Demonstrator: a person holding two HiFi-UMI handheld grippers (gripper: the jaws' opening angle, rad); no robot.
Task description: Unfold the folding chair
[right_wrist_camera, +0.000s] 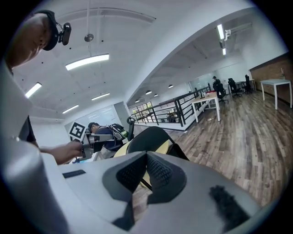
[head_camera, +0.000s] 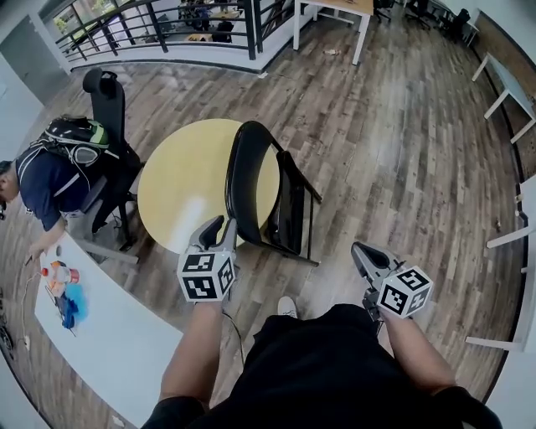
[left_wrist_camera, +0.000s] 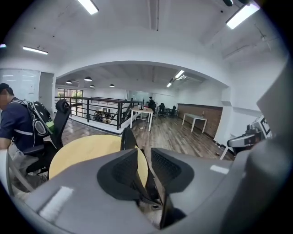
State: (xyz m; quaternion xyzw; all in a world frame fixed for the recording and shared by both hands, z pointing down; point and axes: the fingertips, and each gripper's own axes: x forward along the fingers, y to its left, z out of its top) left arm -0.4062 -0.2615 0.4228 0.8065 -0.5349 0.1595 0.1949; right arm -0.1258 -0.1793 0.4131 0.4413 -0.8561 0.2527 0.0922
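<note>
**Head view.** Dark clothing and two bare forearms fill the lower edge.
- left gripper (head_camera: 219, 228): held out ahead of the person, marker cube on its back, tips just short of the chair's backrest.
- right gripper (head_camera: 359, 250): held out to the right of the chair, apart from it, over bare wooden floor (head_camera: 402, 167).
- folding chair (head_camera: 238, 180): black, folded flat, standing upright on the floor straight ahead between the two grippers, just beside the round yellow table (head_camera: 180, 188). Whether the two touch cannot be told.
- black office chair (head_camera: 105, 96): beyond the table on the left.
- person with a backpack (head_camera: 42, 180): bent over a white table (head_camera: 117, 335) at lower left.
- black railing (head_camera: 151, 25): along the top edge.

**Left gripper view.**
- left gripper (left_wrist_camera: 144, 160): jaws stand apart with a narrow gap and nothing between the pads.
- folding chair (left_wrist_camera: 128, 138): seen past the tips, not touched, with the round yellow table (left_wrist_camera: 78, 153) behind it.
- person with a backpack (left_wrist_camera: 13, 123): at the far left.
- right gripper (left_wrist_camera: 249, 137): at the right edge.

**Right gripper view.**
- right gripper (right_wrist_camera: 146, 156): jaws closed together at the tips, holding nothing.
- folding chair (right_wrist_camera: 151, 137): its curved black back rises just beyond the tips, clear of them.
- left gripper (right_wrist_camera: 78, 131): at the left, marker cube showing.
</note>
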